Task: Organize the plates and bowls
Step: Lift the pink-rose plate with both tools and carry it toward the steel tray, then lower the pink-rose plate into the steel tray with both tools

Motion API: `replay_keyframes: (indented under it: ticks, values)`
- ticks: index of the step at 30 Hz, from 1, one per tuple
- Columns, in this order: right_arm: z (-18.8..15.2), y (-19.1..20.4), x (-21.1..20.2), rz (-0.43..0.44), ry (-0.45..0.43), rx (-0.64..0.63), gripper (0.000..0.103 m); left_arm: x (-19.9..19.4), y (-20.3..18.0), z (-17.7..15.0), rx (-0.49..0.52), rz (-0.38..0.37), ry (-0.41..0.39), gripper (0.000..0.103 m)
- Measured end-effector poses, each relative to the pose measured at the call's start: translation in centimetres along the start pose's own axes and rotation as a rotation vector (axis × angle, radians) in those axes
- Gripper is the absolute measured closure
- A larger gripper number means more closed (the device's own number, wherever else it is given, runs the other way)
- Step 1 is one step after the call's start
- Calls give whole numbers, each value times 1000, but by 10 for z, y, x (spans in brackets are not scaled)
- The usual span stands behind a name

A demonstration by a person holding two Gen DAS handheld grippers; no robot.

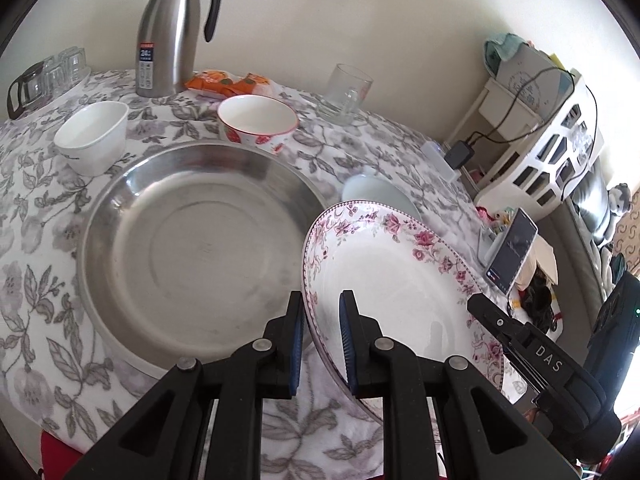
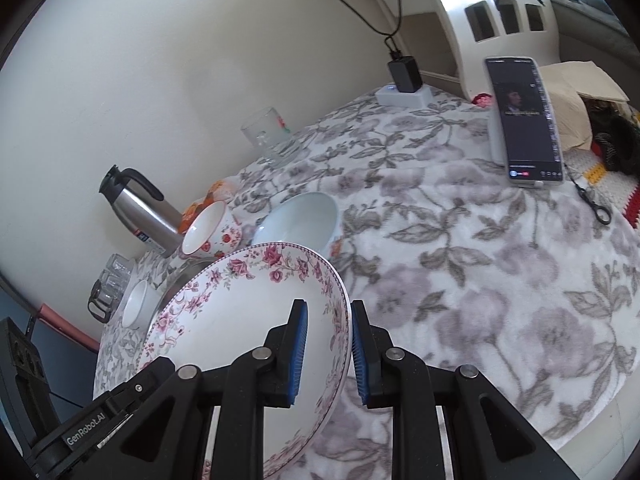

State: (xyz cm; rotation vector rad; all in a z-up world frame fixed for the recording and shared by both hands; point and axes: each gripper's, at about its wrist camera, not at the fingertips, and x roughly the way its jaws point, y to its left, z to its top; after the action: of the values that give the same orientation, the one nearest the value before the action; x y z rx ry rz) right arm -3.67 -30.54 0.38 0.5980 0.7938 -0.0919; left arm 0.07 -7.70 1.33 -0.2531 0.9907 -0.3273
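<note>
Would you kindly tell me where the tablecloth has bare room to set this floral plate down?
Bare cloth lies right of the floral plate, between the pale bowl and phone. The steel basin is empty. Crowded near the thermos.

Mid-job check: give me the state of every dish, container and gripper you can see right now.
floral plate: lifted, tilted, gripped on opposite rims
left gripper: shut on plate rim
right gripper: shut on plate rim
steel basin: empty, upright
white bowl: empty, upright
strawberry bowl: empty, upright
pale blue bowl: empty
glass mug: empty, upright
thermos: upright, lid closed
phone: screen on
</note>
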Motion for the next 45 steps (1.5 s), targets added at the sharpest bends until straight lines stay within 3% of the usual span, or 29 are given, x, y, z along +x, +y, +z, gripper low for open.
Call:
replay_keyframes:
  ticks: [24,32,45]
  values:
    - [-16,110,63,36,100,-185,80,-17,109,32,-225,81,-34,85]
    - [-17,122,90,23,146,-233,80,-1,131,39,-283,99,-3,85]
    - [-17,127,121,-4,188,-258,80,23,140,47,-294,152,24,85]
